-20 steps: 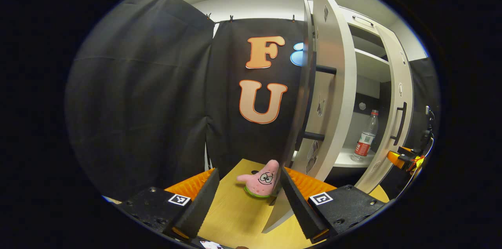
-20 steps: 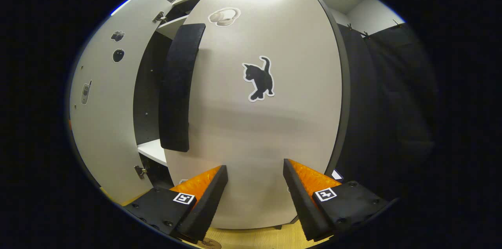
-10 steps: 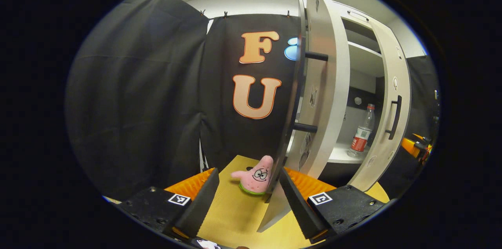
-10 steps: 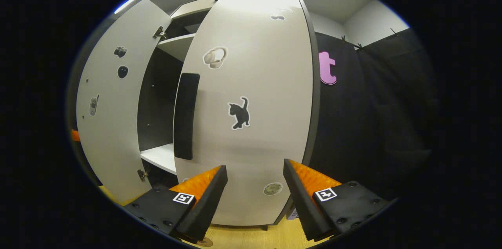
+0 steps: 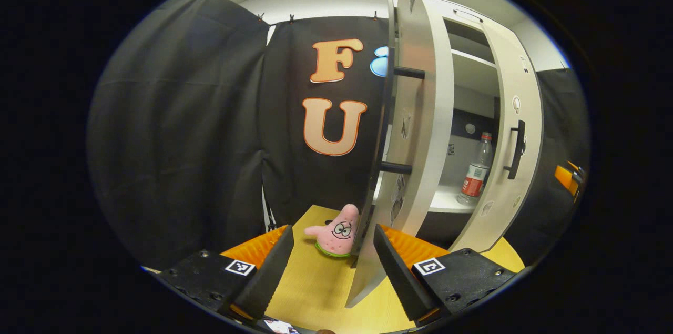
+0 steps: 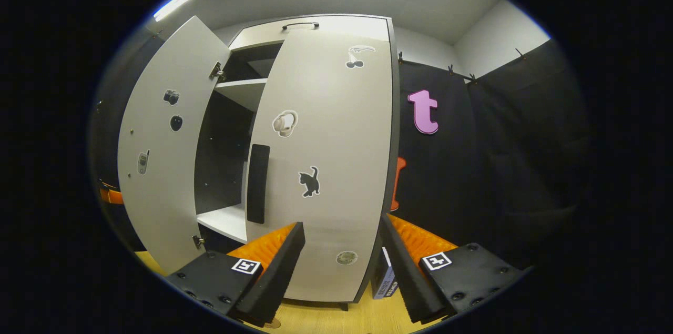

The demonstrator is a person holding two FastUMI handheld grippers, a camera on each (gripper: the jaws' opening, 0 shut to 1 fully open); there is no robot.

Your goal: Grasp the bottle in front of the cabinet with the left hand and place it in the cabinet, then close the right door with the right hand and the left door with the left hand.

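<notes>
Backed off from the right door (image 6: 326,165), right gripper (image 6: 340,260) — both grippers agape, empty.

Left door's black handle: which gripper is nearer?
Left. The left gripper sits by the left door's outer edge, below its black handle. The right gripper faces the right door, across the cabinet opening.

Bottle (image 5: 474,176) upright inside cabinet (image 5: 462,92)

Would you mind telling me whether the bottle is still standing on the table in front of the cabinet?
No, the bottle stands upright on a white shelf inside the cabinet, seen between its two open doors.
</notes>
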